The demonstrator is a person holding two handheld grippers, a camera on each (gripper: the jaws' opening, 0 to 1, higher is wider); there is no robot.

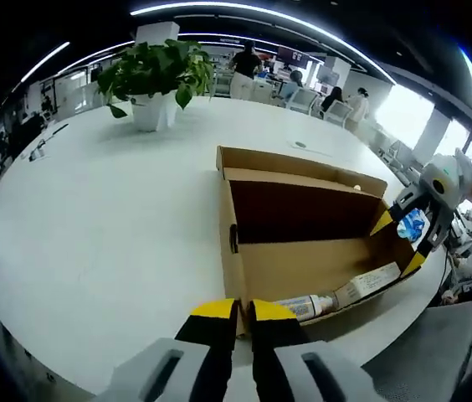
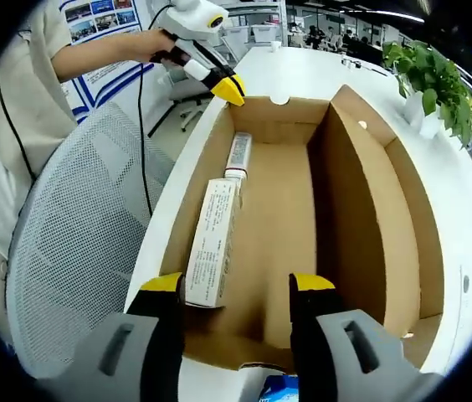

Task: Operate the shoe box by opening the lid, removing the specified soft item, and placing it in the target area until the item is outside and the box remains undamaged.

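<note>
An open brown shoe box [image 1: 303, 213] lies on the round white table [image 1: 94, 226], its lid [image 2: 416, 209] folded back flat. Inside, along one wall, lie a long white carton [image 2: 212, 243] and a white tube [image 2: 238, 155]; the left gripper view shows the same carton [image 1: 368, 283] and tube [image 1: 303, 306]. My left gripper [image 1: 243, 310] is shut at a corner of the box's rim, and a person's hand holds it [image 2: 229, 85]. My right gripper [image 2: 238, 285] hovers open over the opposite end wall [image 1: 398, 243]. A blue-white thing [image 2: 282, 389] sits low between its jaws.
A potted green plant [image 1: 154, 75] stands on the table beyond the box [image 2: 433, 79]. A grey mesh chair [image 2: 77, 243] is pushed against the table edge, with a person in a pale shirt [image 2: 18, 109] beside it. Other people sit at the back of the room.
</note>
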